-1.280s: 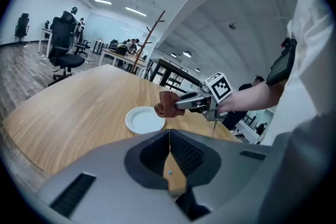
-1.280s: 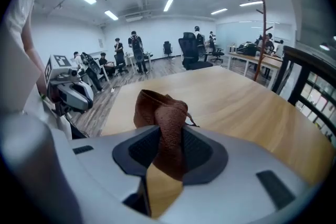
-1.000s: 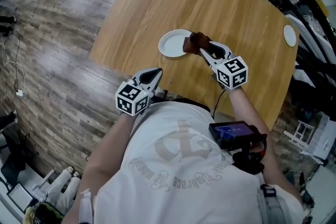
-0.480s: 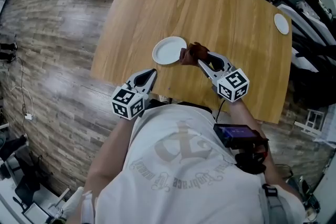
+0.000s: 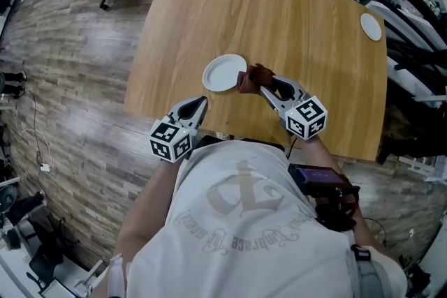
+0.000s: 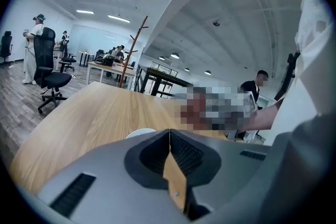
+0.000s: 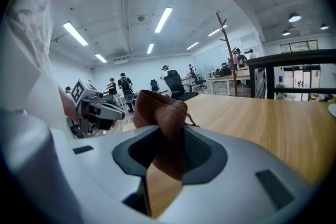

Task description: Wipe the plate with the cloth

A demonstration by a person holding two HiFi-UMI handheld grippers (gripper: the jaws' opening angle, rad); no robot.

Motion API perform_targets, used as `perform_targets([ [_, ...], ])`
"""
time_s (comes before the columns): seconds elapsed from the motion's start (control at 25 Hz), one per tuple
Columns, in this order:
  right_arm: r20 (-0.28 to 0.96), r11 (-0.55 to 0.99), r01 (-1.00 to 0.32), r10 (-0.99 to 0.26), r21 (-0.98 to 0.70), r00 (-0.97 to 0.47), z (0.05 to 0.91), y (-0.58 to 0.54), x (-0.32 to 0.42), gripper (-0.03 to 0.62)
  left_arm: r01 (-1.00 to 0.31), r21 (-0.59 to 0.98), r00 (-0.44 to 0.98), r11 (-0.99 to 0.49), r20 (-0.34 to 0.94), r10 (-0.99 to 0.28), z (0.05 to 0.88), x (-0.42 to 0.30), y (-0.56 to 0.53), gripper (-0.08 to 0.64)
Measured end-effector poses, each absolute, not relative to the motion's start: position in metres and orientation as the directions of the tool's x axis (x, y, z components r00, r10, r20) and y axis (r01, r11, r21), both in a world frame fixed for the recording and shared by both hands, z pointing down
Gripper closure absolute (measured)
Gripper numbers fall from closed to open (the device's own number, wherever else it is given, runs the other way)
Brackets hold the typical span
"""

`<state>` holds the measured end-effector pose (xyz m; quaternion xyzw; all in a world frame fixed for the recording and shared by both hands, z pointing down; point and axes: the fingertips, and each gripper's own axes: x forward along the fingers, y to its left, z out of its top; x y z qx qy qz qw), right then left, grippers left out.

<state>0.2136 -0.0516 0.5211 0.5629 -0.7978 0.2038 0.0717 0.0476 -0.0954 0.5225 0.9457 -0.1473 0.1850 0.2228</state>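
The right gripper [image 5: 266, 86] has its 2 jaws clamped on a crumpled brown cloth [image 7: 160, 113], which bunches out past the jaw tips. The round white plate [image 5: 223, 73] lies flat on the light wooden table [image 5: 279, 17] just ahead and to the left of those jaws, with the cloth's free end at its near-right rim; whether it presses there is unclear. The left gripper [image 5: 200, 103] has its jaws closed together on nothing, the plate a little beyond its tips. The plate has no long axis; the wipe likely needs the right jaws, the nearer pair, carried forward-left across it
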Motion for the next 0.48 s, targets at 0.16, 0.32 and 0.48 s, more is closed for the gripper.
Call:
perform_targets([
  [0.16,0.350,0.282,-0.929,-0.867,-0.241,-0.354,0.5230,-0.0507,0.2148,0.465,-0.355,0.368,0.889,-0.859,0.419,-0.188,0.5244,0.0502,-0.0934,0.546],
  [0.32,0.356,0.276,-0.930,-0.867,-0.242,-0.350,0.5255,-0.0499,0.2165,0.465,-0.352,0.370,0.889,-0.860,0.420,-0.183,0.5265,0.0500,-0.0930,0.546],
  [0.48,0.357,0.274,-0.931,-0.867,-0.239,-0.347,0.5253,-0.0509,0.2173,0.465,-0.357,0.368,0.887,-0.859,0.421,-0.188,0.5269,0.0484,-0.0950,0.547],
])
